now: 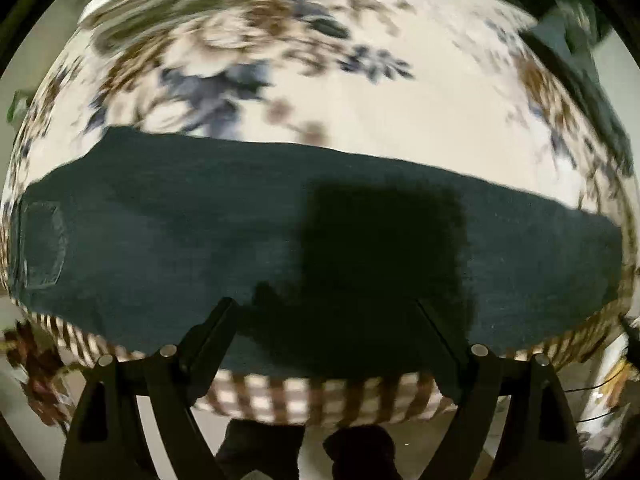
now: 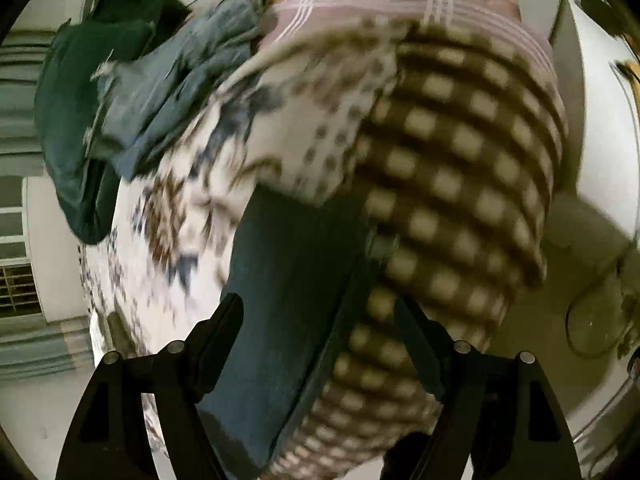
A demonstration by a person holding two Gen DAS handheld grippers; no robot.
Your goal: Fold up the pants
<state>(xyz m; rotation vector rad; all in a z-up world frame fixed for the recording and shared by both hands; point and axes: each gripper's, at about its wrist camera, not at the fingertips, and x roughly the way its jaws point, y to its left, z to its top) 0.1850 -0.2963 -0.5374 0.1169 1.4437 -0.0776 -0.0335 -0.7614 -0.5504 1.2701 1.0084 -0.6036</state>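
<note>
Both claws, left claw (image 1: 324, 312) and right claw (image 2: 320, 312), hung spread above the dark green pants (image 1: 240, 220); pinching matching edges would likely keep the fold square.

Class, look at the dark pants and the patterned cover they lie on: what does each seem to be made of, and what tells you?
Pants: probably denim, matte dark teal, with a stitched patch pocket.
Cover: seemingly soft printed cloth, floral with a checked border; blur hides the weave.
</note>
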